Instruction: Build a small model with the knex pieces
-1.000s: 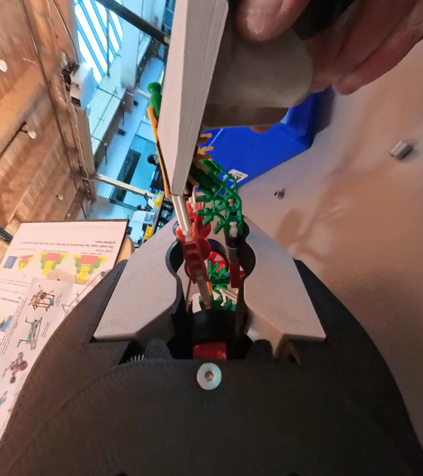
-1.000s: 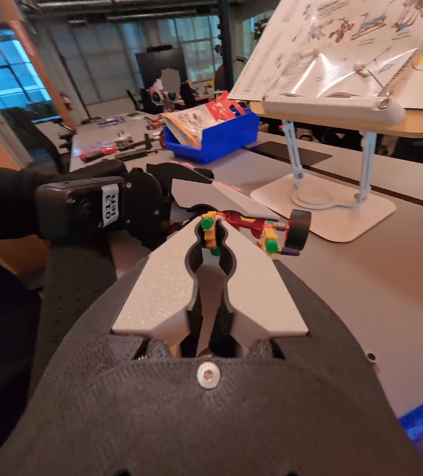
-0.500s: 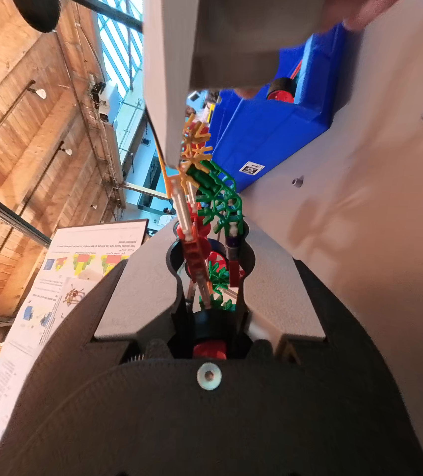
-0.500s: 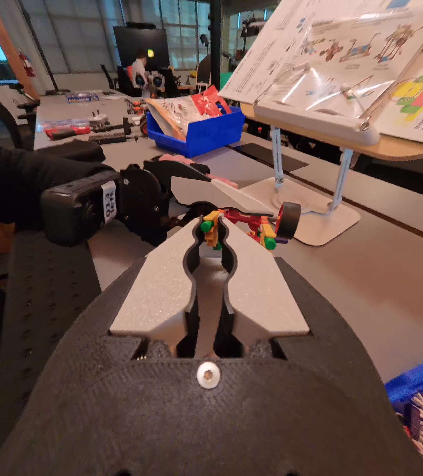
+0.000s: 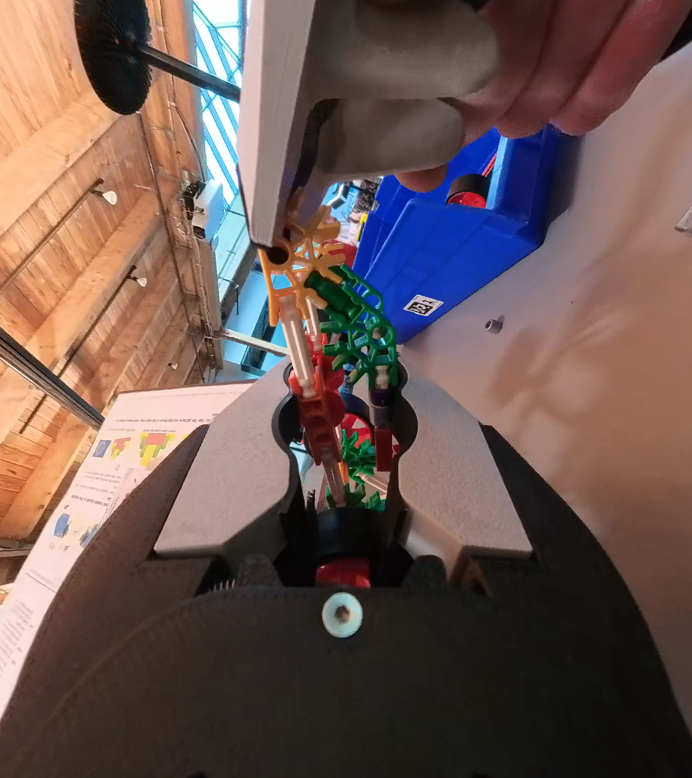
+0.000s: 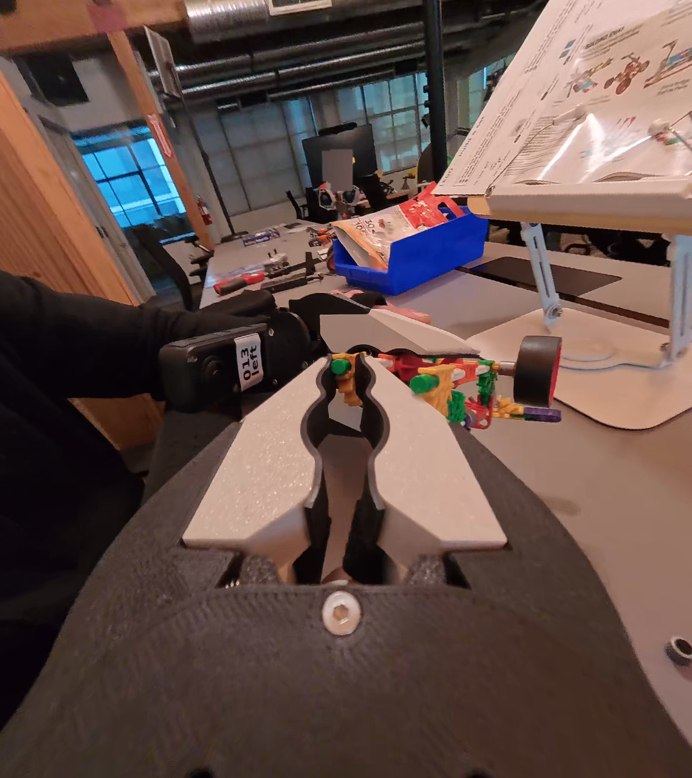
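Right gripper (image 6: pixel 346 374) nearly closed, pinching yellow connector (image 6: pixel 346 379) with green peg at model's end.
Left gripper (image 5: pixel 342 421) clamped on toy model (image 5: pixel 336 379), wheel (image 6: pixel 538 370) sticking out far side; model held off table (image 6: pixel 588 484), apparently braced between both grippers.
Beyond: stand (image 6: pixel 613 358) with instruction sheet (image 6: pixel 609 97), blue bin (image 6: pixel 420 257).

Bright window daylight, glare on laminated sheet (image 6: pixel 613 139), fisheye edges, slight blur
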A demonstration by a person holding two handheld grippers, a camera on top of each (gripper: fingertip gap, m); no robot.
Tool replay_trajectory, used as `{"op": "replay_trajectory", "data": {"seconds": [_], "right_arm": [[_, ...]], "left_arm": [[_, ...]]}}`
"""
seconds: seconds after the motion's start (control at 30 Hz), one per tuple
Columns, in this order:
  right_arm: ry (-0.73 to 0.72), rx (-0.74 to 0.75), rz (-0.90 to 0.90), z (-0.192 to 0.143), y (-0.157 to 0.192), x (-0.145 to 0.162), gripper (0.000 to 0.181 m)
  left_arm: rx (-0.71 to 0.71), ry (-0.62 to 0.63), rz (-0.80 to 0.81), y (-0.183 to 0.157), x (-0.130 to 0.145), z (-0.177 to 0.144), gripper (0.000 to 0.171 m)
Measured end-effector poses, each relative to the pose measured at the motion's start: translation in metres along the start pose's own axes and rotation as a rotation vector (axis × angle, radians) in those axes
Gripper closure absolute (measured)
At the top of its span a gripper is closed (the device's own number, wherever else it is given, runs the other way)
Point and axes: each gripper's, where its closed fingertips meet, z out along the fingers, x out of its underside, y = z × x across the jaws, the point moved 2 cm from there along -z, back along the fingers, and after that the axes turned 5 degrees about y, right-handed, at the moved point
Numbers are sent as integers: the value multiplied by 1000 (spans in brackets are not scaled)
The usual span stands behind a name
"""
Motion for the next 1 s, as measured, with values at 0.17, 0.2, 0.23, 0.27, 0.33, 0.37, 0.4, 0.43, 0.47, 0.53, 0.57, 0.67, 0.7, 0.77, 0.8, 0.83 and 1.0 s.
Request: {"op": "replay_trajectory", "data": {"seconds": [0.17, 0.2, 0.23, 0.27, 0.33, 0.37, 0.4, 0.43, 0.47, 0.53, 0.57, 0.67, 0.7, 0.77, 0.8, 0.83, 1.0], "right_arm": [[-13, -50, 41, -1, -2, 2, 175], [-9, -57, 36, 0, -1, 2, 175], [-5, -61, 29, 0, -1, 2, 175], [-4, -65, 24, 0, 0, 2, 175], [5, -77, 16, 1, 0, 2, 175], [12, -81, 12, 2, 0, 2, 175], [19, -86, 7, 3, 0, 3, 175], [26, -89, 5, 4, -1, 5, 175], [37, -91, 2, 5, -2, 6, 175], [46, -100, 9, 6, -4, 9, 175], [57, -105, 15, 7, -6, 11, 175], [94, -118, 8, 10, -9, 20, 174], [110, -122, 3, 11, -10, 23, 174], [138, -125, 6, 11, -14, 30, 174], [155, -129, 3, 11, -15, 33, 174], [159, -133, 2, 11, -15, 34, 174], [182, -143, -1, 11, -16, 40, 173]], "left_arm": [[3, -5, 16, -3, 1, 1, 134], [4, -11, 19, -3, 1, 1, 134], [10, -13, 16, -3, 1, 0, 134], [11, -15, 18, -3, 0, 0, 134], [15, -20, 26, -3, 0, 0, 135], [16, -21, 30, -3, 1, 0, 135], [16, -24, 34, -4, 2, 0, 135], [19, -25, 37, -5, 3, 0, 135], [19, -26, 41, -6, 4, 0, 135], [24, -25, 35, -10, 6, 1, 135], [29, -27, 44, -13, 8, 2, 135], [38, -38, 73, -21, 12, 5, 135], [48, -40, 79, -24, 14, 7, 135], [58, -35, 93, -31, 17, 10, 135], [57, -35, 104, -34, 19, 11, 135], [49, -35, 114, -35, 19, 11, 135], [23, -33, 155, -38, 22, 13, 135]]}}
